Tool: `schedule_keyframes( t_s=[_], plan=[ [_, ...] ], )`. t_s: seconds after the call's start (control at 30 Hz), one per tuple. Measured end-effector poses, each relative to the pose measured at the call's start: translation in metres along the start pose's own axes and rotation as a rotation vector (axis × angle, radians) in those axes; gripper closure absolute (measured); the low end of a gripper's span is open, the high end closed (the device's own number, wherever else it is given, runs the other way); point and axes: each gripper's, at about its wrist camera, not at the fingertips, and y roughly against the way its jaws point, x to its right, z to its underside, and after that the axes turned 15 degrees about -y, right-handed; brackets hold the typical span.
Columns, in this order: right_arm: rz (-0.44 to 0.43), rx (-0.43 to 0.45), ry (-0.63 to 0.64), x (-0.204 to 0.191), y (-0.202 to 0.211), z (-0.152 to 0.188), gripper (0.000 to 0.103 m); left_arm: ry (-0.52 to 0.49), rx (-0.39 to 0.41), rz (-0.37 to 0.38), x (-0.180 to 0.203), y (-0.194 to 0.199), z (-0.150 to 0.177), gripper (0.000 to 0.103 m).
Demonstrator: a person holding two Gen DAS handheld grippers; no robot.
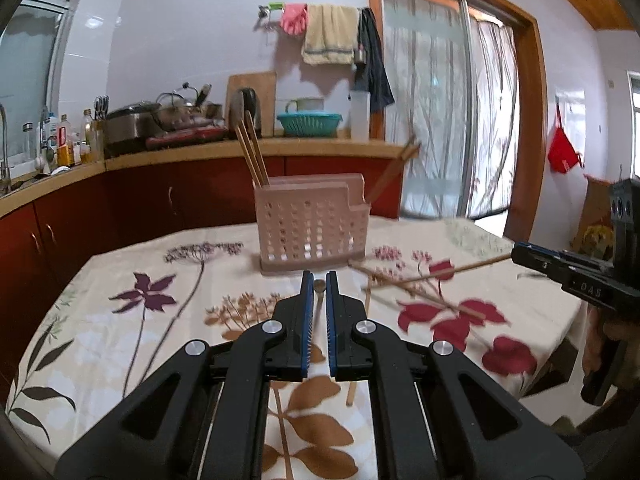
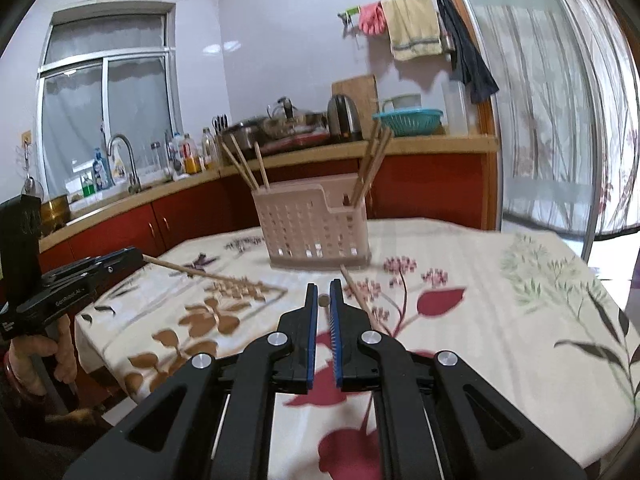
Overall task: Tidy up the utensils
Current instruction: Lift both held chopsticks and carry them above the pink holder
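A pink perforated utensil holder (image 1: 312, 224) (image 2: 312, 226) stands upright on the flowered tablecloth, with several wooden chopsticks leaning out of both ends. My left gripper (image 1: 319, 280) (image 2: 138, 256) is shut on a chopstick (image 2: 212, 276), which I see end-on between the blue pads (image 1: 319, 287). My right gripper (image 2: 324, 286) (image 1: 516, 254) is shut on another chopstick (image 1: 440, 272), its round end (image 2: 324, 301) showing between the jaws. Both grippers hover above the table in front of the holder. Loose chopsticks (image 1: 460, 308) (image 2: 360, 300) lie on the cloth near the holder.
The table (image 2: 520, 280) ends at the left and right. Behind it runs a red-fronted counter (image 1: 192, 148) with pots, bottles, a kettle and a teal basket (image 1: 310, 122). A curtained sliding door (image 1: 448, 120) is at the right. A hand (image 2: 36, 356) holds the left gripper.
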Motion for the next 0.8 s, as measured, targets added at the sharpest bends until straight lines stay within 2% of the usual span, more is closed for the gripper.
schedule_keyframes(
  t_s=[0.2,0.43,0.8],
  plan=[
    [-0.006,0.009,0.017,-0.01,0.002,-0.024,0.096,0.021,0.03,-0.018,-0.014,0.006,-0.023,0.096],
    [0.002,-0.08,0.035,-0.013,-0.022,-0.049,0.096,0.028,0.019,-0.02,-0.029,-0.006,-0.044,0.096],
    [-0.021,-0.082,0.054,-0.027,-0.053,-0.07,0.096,0.045,0.011,-0.018,-0.046,-0.029,-0.06,0.096]
  ],
)
